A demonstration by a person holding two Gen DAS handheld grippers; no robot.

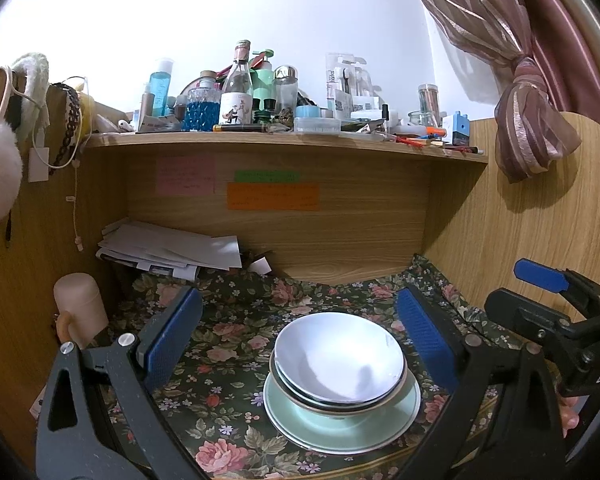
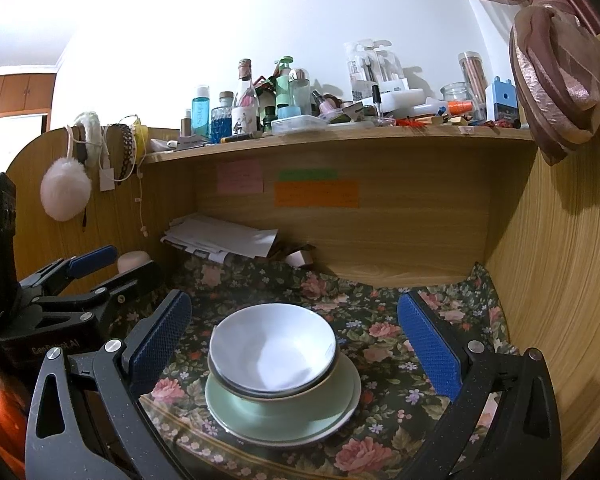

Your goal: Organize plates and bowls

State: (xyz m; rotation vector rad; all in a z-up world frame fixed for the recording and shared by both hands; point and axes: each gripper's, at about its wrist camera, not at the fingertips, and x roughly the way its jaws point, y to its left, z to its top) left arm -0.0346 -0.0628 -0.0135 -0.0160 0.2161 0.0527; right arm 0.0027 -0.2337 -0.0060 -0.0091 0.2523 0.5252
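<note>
Both tools stood wide open and empty: the left gripper (image 1: 300, 344) and the right gripper (image 2: 296, 344) each framed the stack without touching it. The bowls (image 1: 340, 364) sat nested on the plates (image 1: 342, 426) on the floral cloth (image 1: 228, 360), apparently already gathered. How many plates lay under them was hard to tell. Farther back, the papers (image 1: 172, 250) hid the rear corner.

Left gripper (image 1: 300, 332), right gripper (image 2: 294, 332): black speckled frames, silver screws, blue textured fingers (image 1: 424, 336).
</note>
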